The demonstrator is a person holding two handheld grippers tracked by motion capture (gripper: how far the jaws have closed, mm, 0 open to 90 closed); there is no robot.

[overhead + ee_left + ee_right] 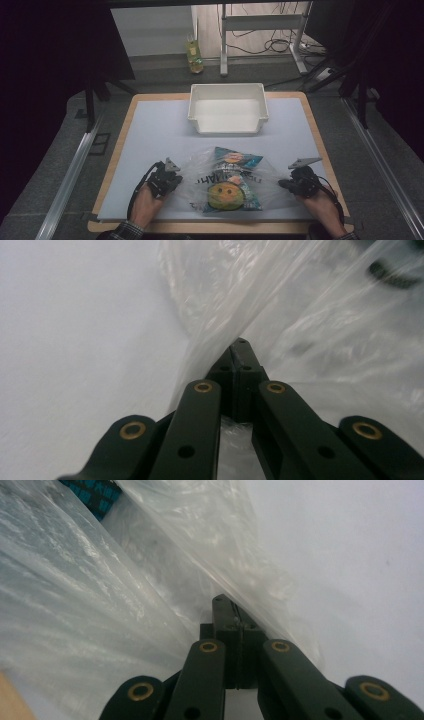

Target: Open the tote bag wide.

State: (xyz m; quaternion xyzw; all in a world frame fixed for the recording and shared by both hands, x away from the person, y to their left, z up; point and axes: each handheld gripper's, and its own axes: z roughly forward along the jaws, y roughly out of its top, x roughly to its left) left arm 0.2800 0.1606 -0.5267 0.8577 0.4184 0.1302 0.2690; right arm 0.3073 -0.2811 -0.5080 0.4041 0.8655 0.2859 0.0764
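Overhead arrangement of a two-handed grip on a clear plastic bag (227,175) lying on the near half of the pale worktop (150,135). The bag is see-through and holds a blue snack packet (231,185) printed with a yellow round face; dark lettering shows on the bag's film over the packet. The left gripper (172,181) sits at the bag's left edge and the right gripper (285,184) at its right edge, each held by a hand (145,204) entering from the near side, the other hand (322,206) on the right, with the grippers well apart and the packet between them. In the left gripper view, the left gripper's black fingers (245,360) stand together, pinched on a gathered fold of the bag's film, which fans out from the fingertips toward the upper right. In the right gripper view, the right gripper's fingers (225,615) likewise stand together, clamped on the film at the opposite edge, the film spreading up and to the left, with a corner of the blue packet seen at the top left. A white bin (228,107) stands on the far half of the worktop, apart from the bag. Beyond the worktop's far edge, a bottle (194,54) of yellowish liquid stands on the floor.
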